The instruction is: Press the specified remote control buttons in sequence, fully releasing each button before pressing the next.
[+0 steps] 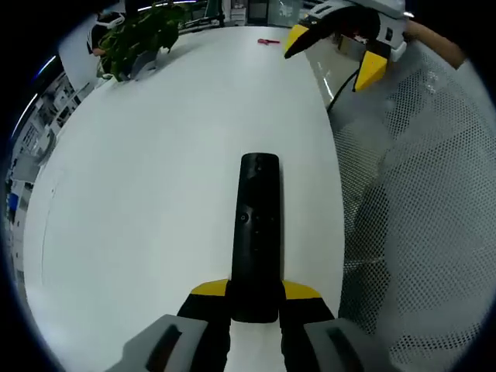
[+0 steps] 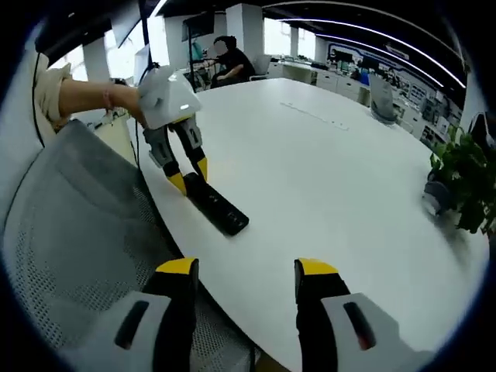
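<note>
A long black remote control lies on the white table, pointing away from me. My left gripper is shut on its near end, yellow-tipped jaws on either side. In the right gripper view the same remote shows near the table's edge, with the left gripper clamped on its far end and a person's hand holding that tool. My right gripper hovers open above the table edge, nothing between its jaws. It also appears at the top right of the left gripper view as the right gripper, well beyond the remote.
A grey mesh office chair stands against the table's edge beside the remote. A potted green plant sits at the far side of the table. A small red item lies far off. A seated person is at the far end.
</note>
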Tool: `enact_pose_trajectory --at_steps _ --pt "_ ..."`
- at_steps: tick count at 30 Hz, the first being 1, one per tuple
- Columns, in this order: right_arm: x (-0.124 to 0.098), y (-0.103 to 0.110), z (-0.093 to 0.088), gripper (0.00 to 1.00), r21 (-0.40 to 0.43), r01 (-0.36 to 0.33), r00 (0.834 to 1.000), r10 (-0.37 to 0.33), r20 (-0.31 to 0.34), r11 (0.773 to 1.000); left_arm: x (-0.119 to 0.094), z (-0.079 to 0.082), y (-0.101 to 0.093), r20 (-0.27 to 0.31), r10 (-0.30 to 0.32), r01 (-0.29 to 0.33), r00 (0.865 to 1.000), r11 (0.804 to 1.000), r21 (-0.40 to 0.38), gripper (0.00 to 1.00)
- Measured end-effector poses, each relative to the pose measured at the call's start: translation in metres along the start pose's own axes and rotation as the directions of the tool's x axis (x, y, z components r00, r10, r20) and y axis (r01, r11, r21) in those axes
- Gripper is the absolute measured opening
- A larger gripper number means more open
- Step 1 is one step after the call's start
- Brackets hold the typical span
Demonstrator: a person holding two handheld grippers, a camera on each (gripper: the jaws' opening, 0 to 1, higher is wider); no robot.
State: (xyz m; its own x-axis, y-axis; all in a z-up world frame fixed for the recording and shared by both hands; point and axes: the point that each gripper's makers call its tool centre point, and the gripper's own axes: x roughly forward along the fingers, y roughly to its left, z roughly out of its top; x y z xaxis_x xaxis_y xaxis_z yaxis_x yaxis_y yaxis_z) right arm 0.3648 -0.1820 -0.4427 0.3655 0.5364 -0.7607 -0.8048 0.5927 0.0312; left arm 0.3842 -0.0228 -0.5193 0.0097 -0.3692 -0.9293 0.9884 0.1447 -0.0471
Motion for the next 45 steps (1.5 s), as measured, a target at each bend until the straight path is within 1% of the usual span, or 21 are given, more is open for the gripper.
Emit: enact_pose_trajectory --at_steps 3,7,9,11,13,15,18,20,22,23,25,26,32,36,41,43,45 --pt "0.010 0.003 0.007 0.44 -0.025 -0.049 0.999 0.048 -0.016 0.998 0.000 0.000 -0.006 0.019 0.003 -0.003 1.000 1.000 -0.020 0.22" --pt "0.022 0.010 0.014 0.38 -0.078 -0.122 0.992 0.119 -0.043 0.990 0.001 0.001 -0.013 0.039 0.007 -0.006 0.999 0.999 -0.038 0.23" --pt "0.027 0.013 0.014 0.35 -0.090 -0.143 0.989 0.139 -0.055 0.986 0.001 0.001 -0.017 0.050 0.008 -0.006 0.999 0.999 -0.052 0.23" --pt "0.035 0.015 0.013 0.30 -0.107 -0.175 0.982 0.167 -0.085 0.979 0.001 0.000 -0.022 0.055 0.006 -0.003 0.998 0.999 -0.047 0.23" --pt "0.042 0.016 0.013 0.26 -0.121 -0.198 0.978 0.187 -0.097 0.973 0.001 0.000 -0.026 0.058 0.007 -0.005 0.998 0.999 -0.041 0.23" --pt "0.048 0.019 0.011 0.20 -0.130 -0.233 0.969 0.218 -0.121 0.964 0.001 0.000 -0.027 0.058 0.011 -0.010 0.998 1.000 -0.028 0.23" --pt "0.056 0.022 0.006 0.14 -0.154 -0.262 0.959 0.239 -0.156 0.953 0.001 0.000 -0.026 0.060 0.020 -0.019 0.998 1.000 -0.022 0.23" --pt "0.062 0.022 0.004 0.11 -0.176 -0.270 0.955 0.240 -0.173 0.947 0.001 0.000 -0.026 0.064 0.023 -0.022 0.998 1.000 -0.022 0.23" --pt "0.066 0.023 0.000 0.06 -0.204 -0.285 0.949 0.246 -0.198 0.937 0.001 -0.001 -0.026 0.072 0.026 -0.025 0.997 1.000 -0.016 0.23" --pt "0.068 0.022 0.000 0.03 -0.219 -0.285 0.949 0.242 -0.204 0.933 0.001 -0.001 -0.026 0.077 0.027 -0.026 0.997 1.000 -0.017 0.23" --pt "0.072 0.022 -0.002 0.00 -0.247 -0.298 0.943 0.245 -0.224 0.922 0.001 -0.001 -0.026 0.081 0.029 -0.028 0.996 1.000 -0.012 0.23" --pt "0.074 0.023 -0.001 0.00 -0.245 -0.298 0.943 0.245 -0.225 0.923 0.001 0.000 -0.026 0.085 0.030 -0.029 0.996 1.000 -0.011 0.23" --pt "0.084 0.025 -0.003 0.00 -0.282 -0.322 0.934 0.254 -0.252 0.904 0.001 0.000 -0.026 0.100 0.028 -0.027 0.995 1.000 -0.009 0.23" --pt "0.087 0.025 -0.006 0.00 -0.333 -0.319 0.933 0.231 -0.277 0.887 0.001 0.000 -0.026 0.109 0.027 -0.026 0.994 1.000 -0.006 0.23" --pt "0.088 0.023 -0.007 0.00 -0.352 -0.320 0.932 0.226 -0.284 0.879 0.001 0.000 -0.026 0.125 0.027 -0.027 0.992 1.000 -0.001 0.23" --pt "0.089 0.024 -0.007 0.00 -0.375 -0.321 0.931 0.217 -0.293 0.870 0.001 0.000 -0.026 0.132 0.029 -0.029 0.991 1.000 0.001 0.23" --pt "0.089 0.023 -0.008 0.00 -0.417 -0.322 0.930 0.201 -0.308 0.850 0.001 0.000 -0.026 0.137 0.029 -0.030 0.990 1.000 0.008 0.23"
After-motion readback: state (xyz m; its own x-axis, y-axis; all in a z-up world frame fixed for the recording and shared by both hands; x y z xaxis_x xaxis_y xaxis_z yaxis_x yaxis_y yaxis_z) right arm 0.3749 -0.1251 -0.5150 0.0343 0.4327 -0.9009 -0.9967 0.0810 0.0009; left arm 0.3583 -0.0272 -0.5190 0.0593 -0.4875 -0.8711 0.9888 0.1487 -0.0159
